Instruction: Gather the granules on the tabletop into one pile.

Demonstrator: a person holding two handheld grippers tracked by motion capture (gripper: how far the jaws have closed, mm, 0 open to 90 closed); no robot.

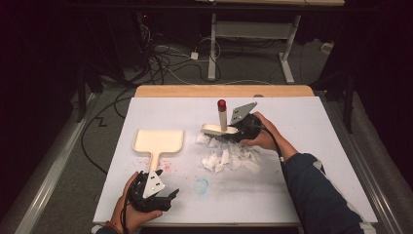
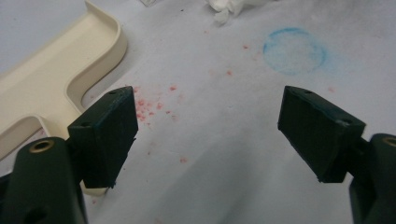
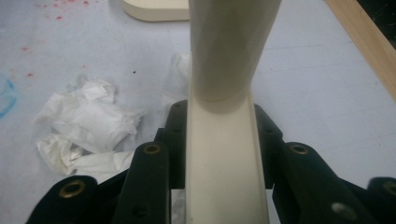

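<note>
- Two claws: right claw (image 1: pixel 233 131) clamps a stiff, light brush (image 1: pixel 220 128) by its handle over soft, crumpled tissue scraps (image 1: pixel 229 157).
- Left claw (image 1: pixel 165 199), jaws apart, rests at seven o'clock beside the rigid dustpan (image 1: pixel 158 142); grip its handle.

No writing, label, brand or number can be read anywhere in these pictures. The white sheet on the table (image 1: pixel 302 146) bears only marks without letters: a faint blue ring (image 2: pixel 294 50) and a scatter of red specks (image 2: pixel 149 107). The cream dustpan (image 1: pixel 158 142) and the cream brush (image 3: pixel 226 154) carry no print on the surfaces that show.
</note>
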